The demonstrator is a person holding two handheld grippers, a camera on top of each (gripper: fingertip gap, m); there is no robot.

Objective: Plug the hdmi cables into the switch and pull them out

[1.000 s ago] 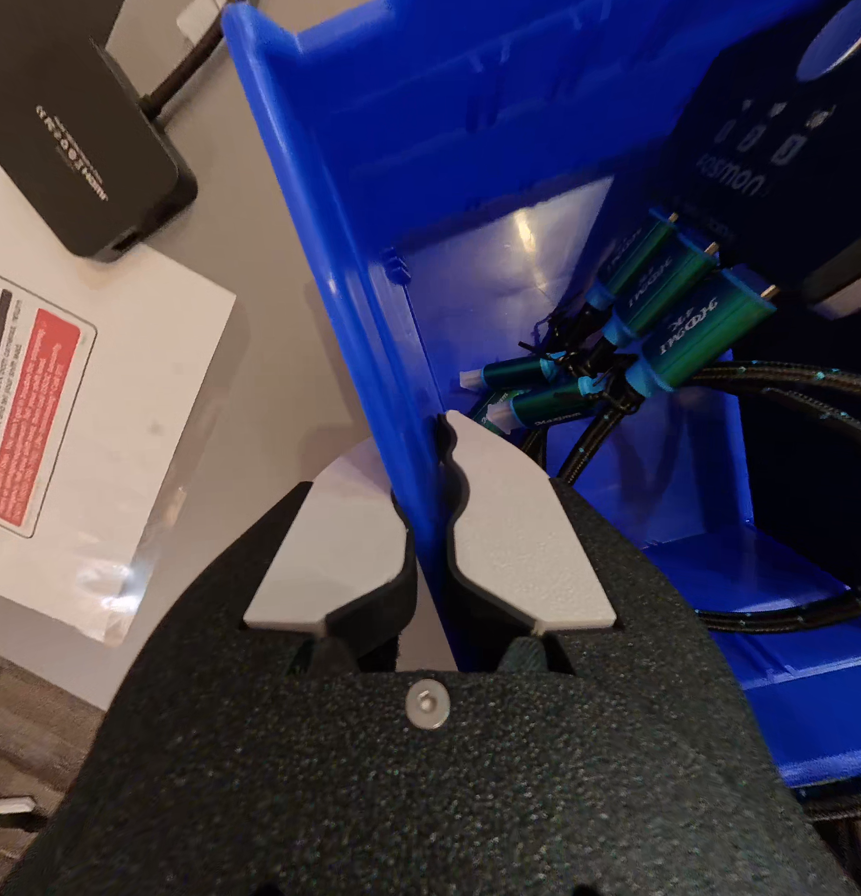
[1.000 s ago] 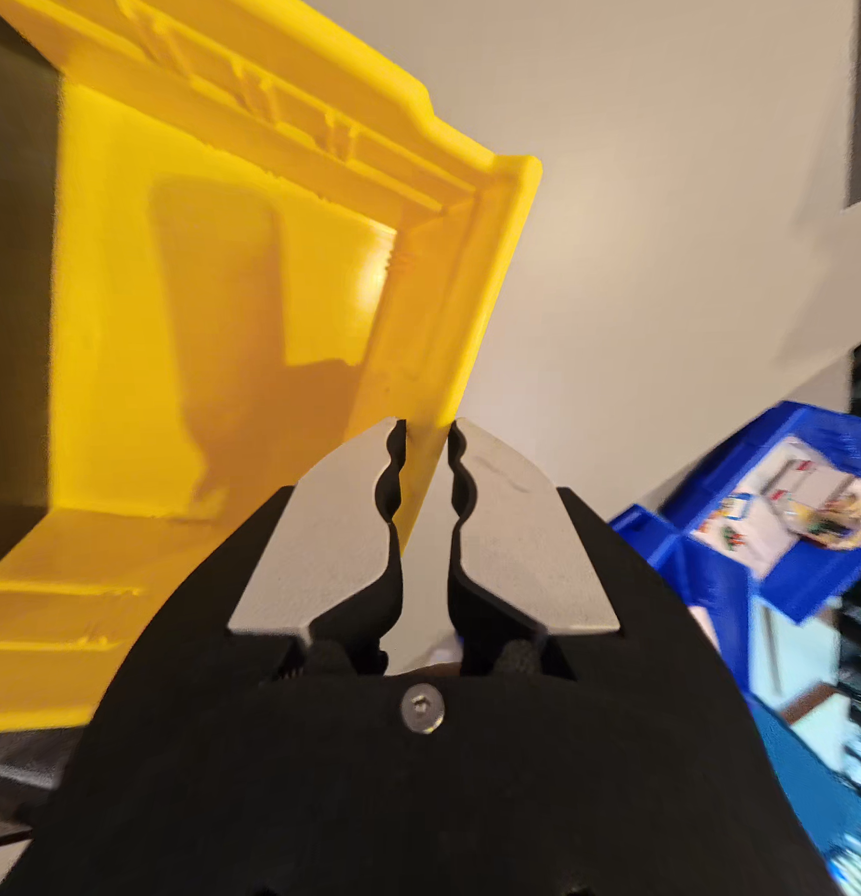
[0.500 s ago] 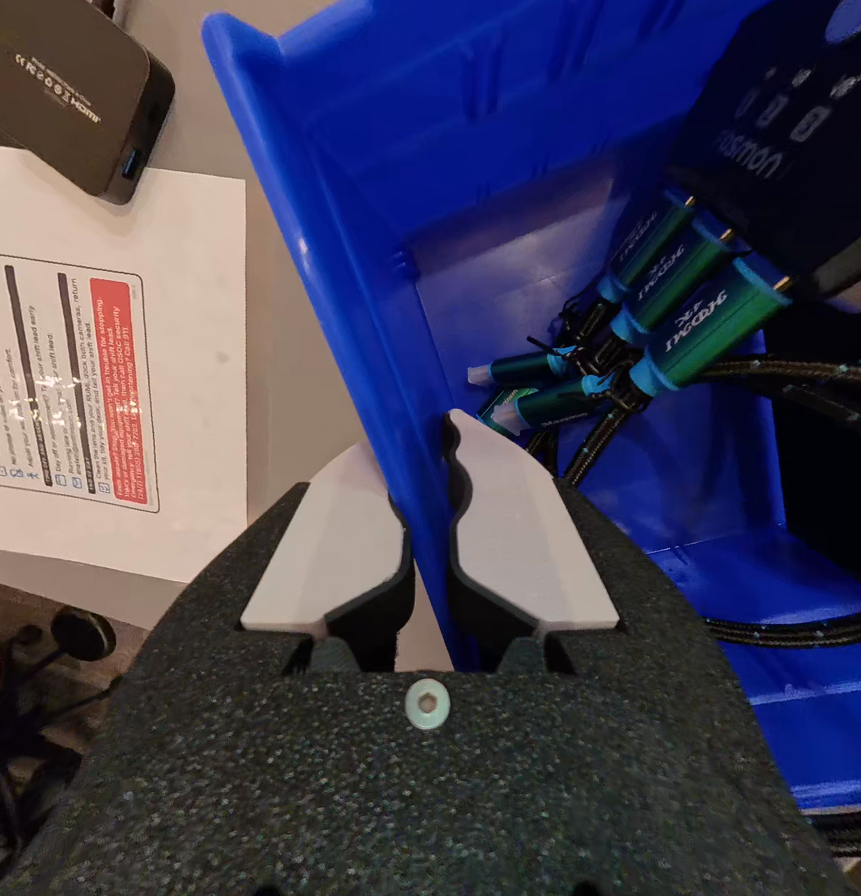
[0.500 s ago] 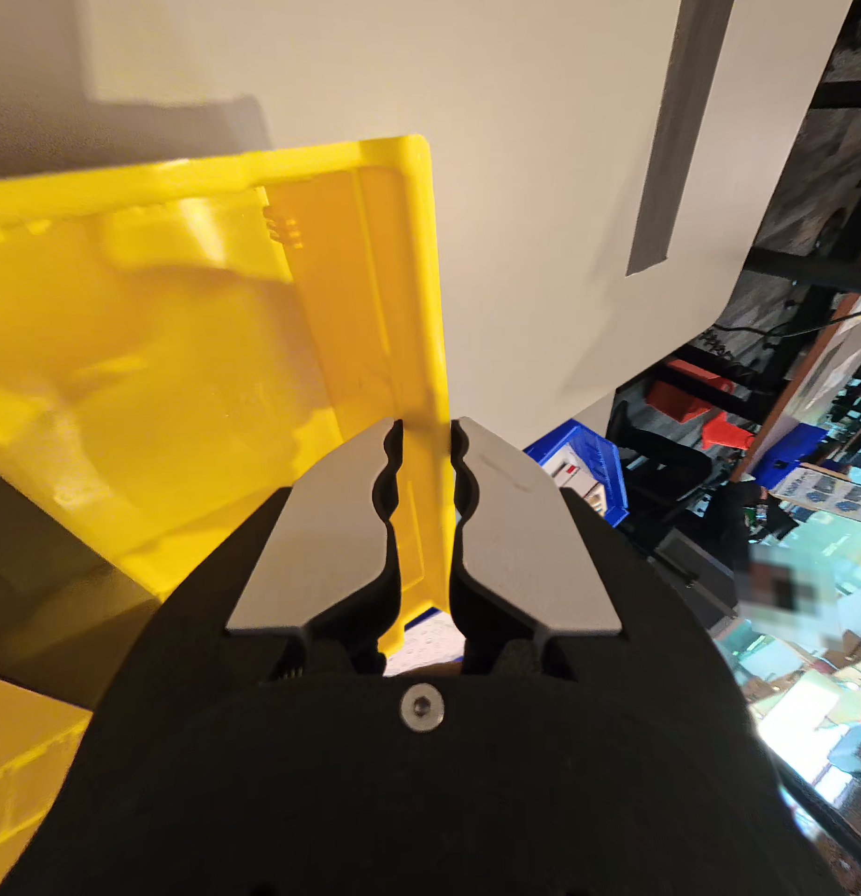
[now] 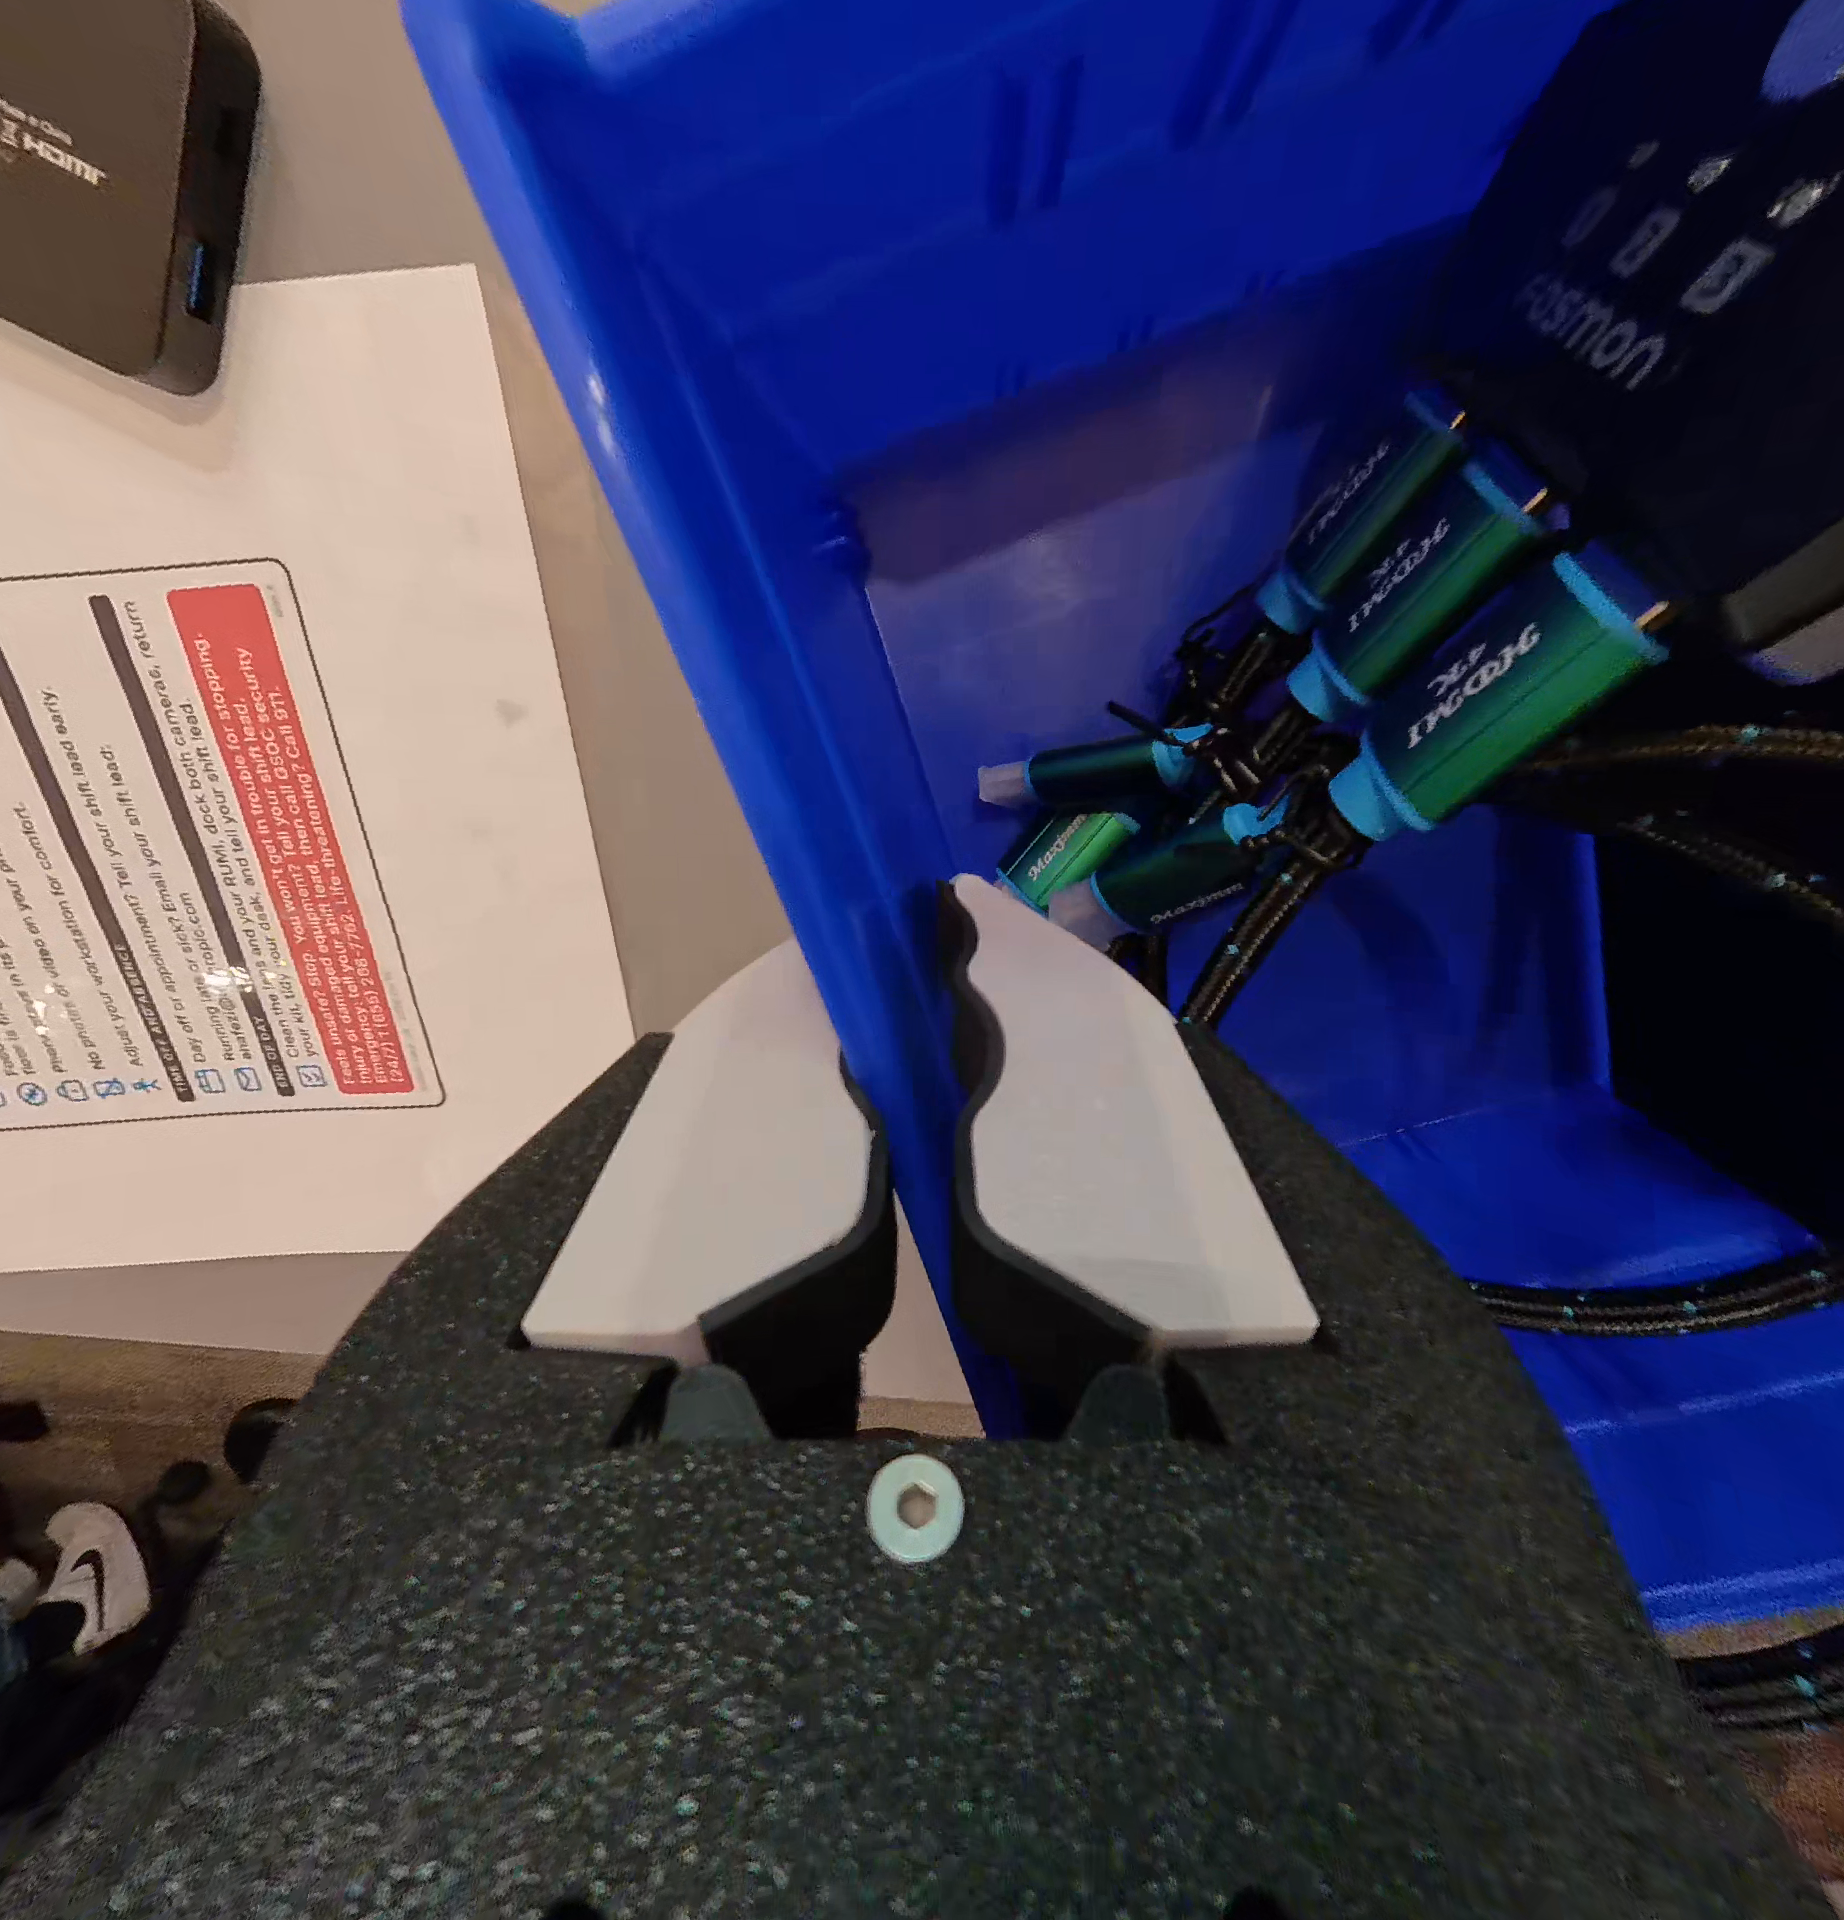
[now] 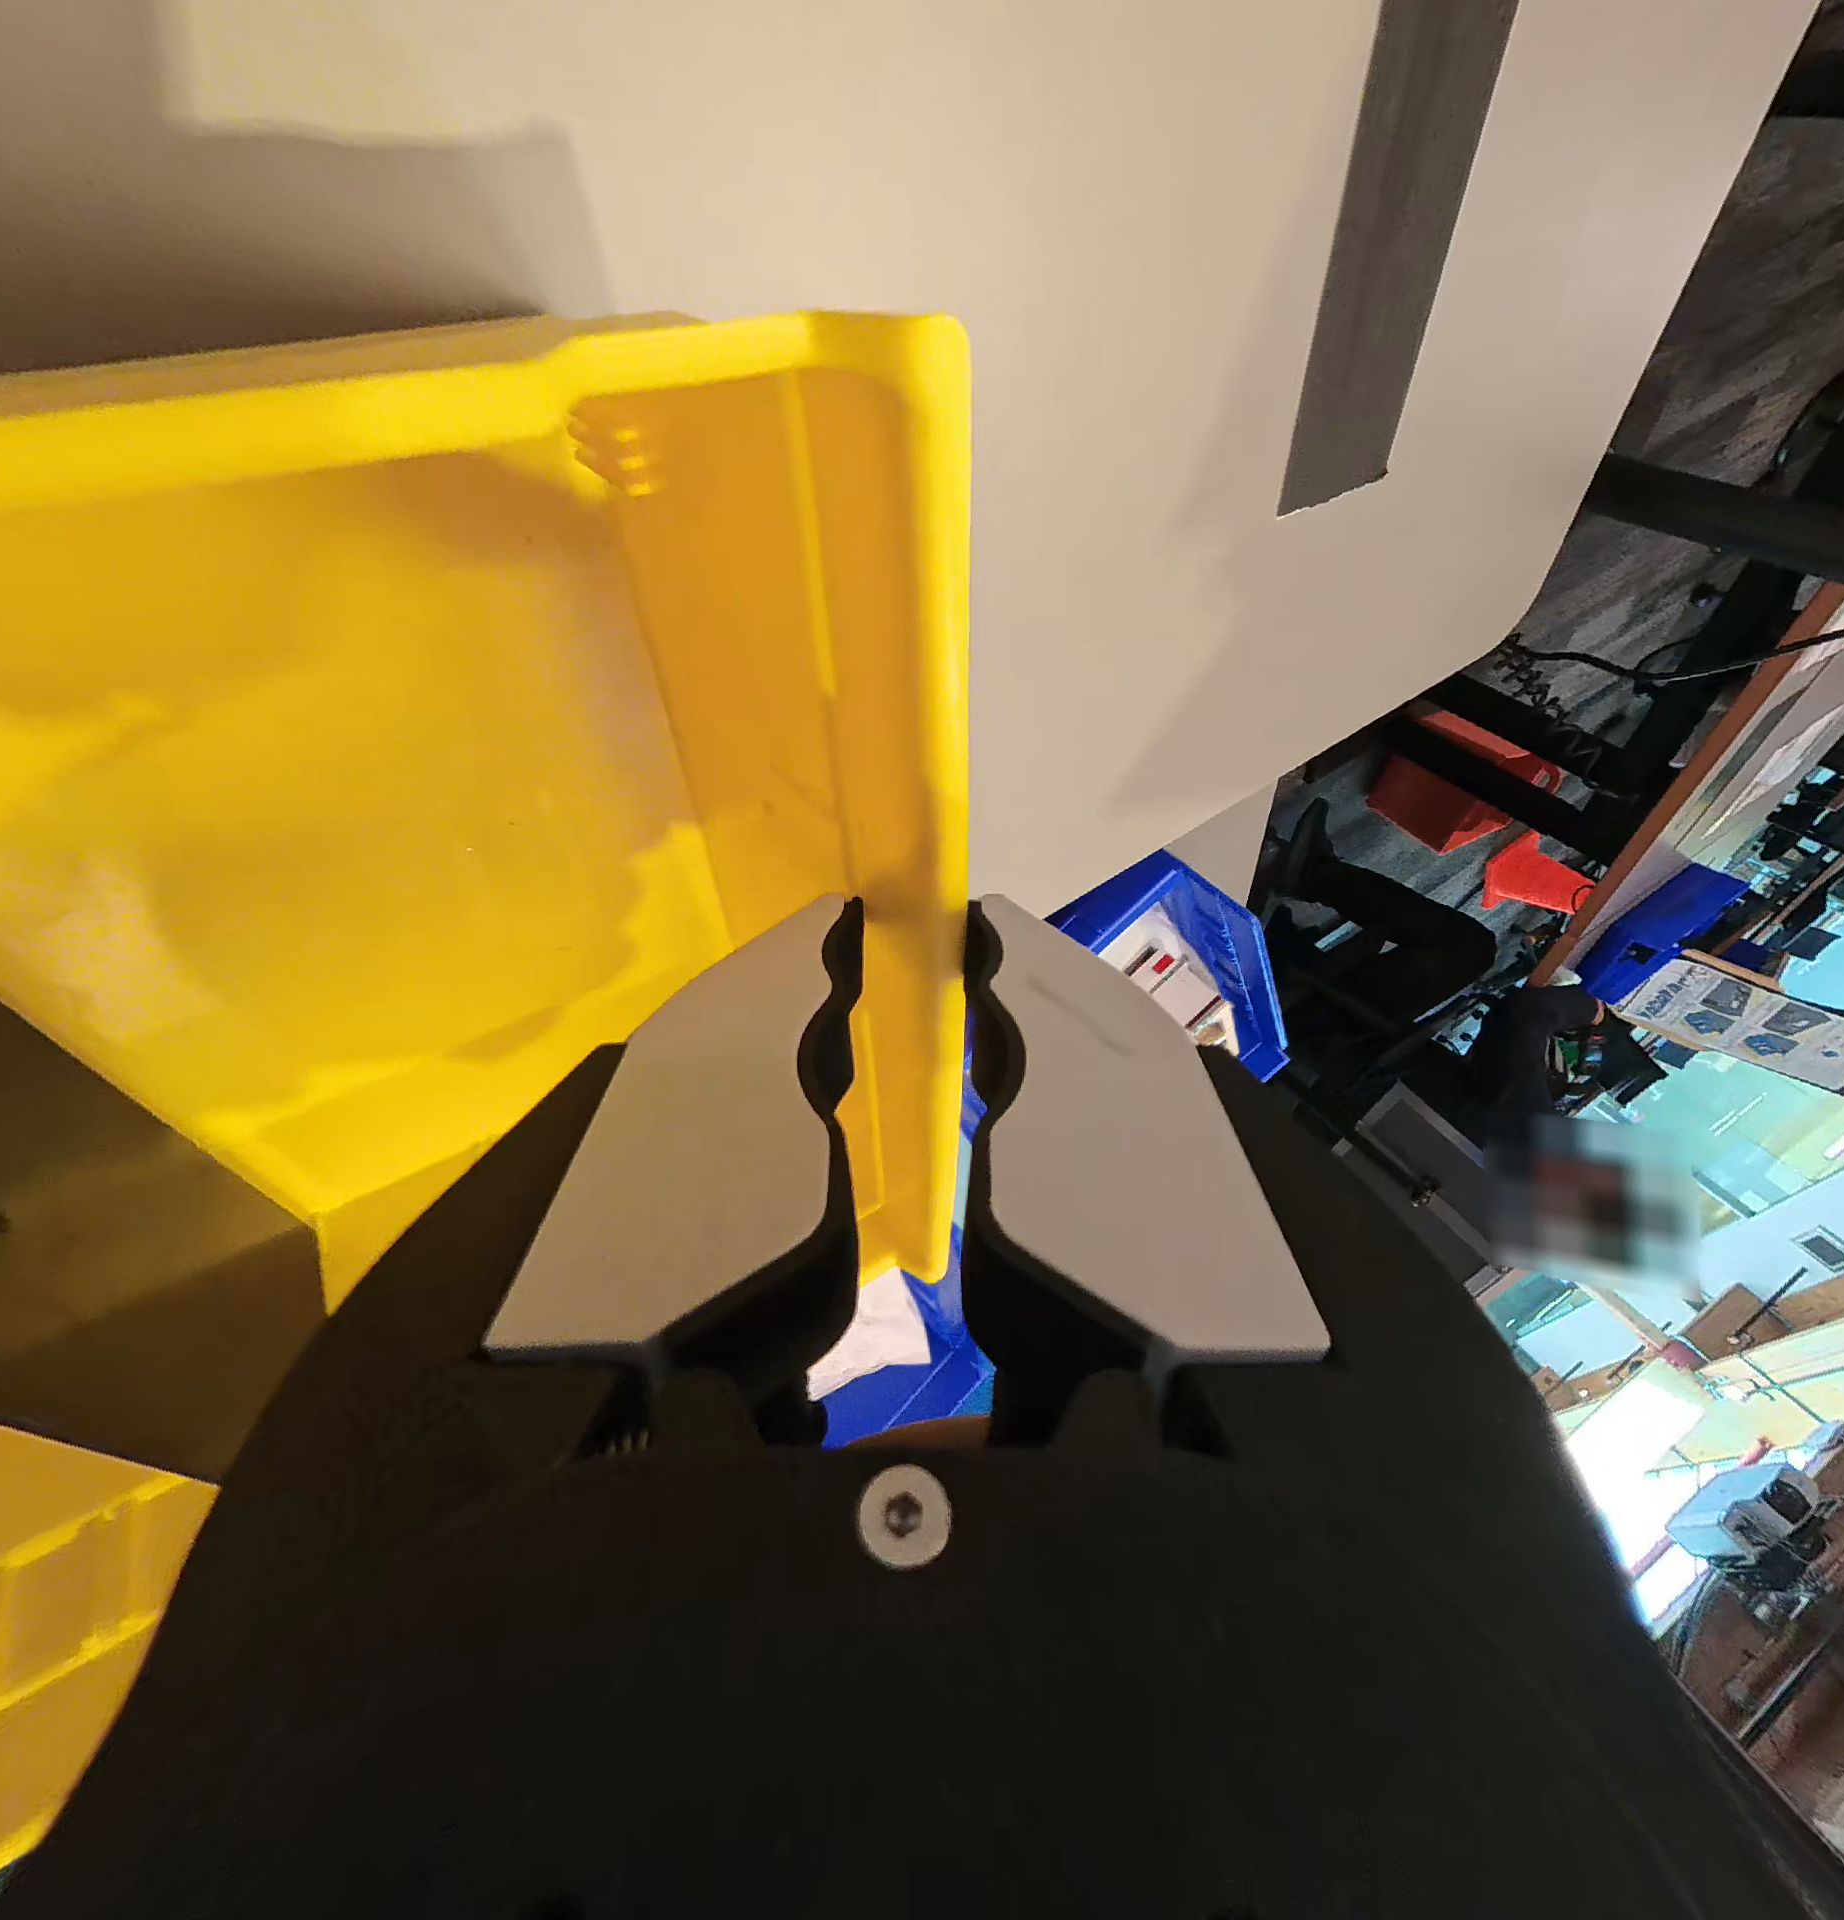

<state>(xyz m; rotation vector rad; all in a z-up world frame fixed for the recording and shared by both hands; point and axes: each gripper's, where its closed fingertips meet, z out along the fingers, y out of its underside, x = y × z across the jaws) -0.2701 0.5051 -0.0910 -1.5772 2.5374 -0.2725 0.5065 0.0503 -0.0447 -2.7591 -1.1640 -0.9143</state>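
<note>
Left claw (image 5: 902, 935) clamped on the side wall of a blue bin (image 5: 752, 582), one finger outside, the other inside against the wall. Inside the bin, just beside the inner finger: green cable plugs (image 5: 1458, 717) on black braided cables (image 5: 1728, 769), under a dark device (image 5: 1666, 270). Beside the bin on the counter (image 5: 585, 436), a printed sheet (image 5: 274, 727) and a black box (image 5: 97, 187).

Right claw (image 6: 910, 914) clamped on the side wall of a yellow bin (image 6: 378, 779), pads pressed on both faces. Beyond the counter's edge, another blue bin (image 6: 1198, 935).
</note>
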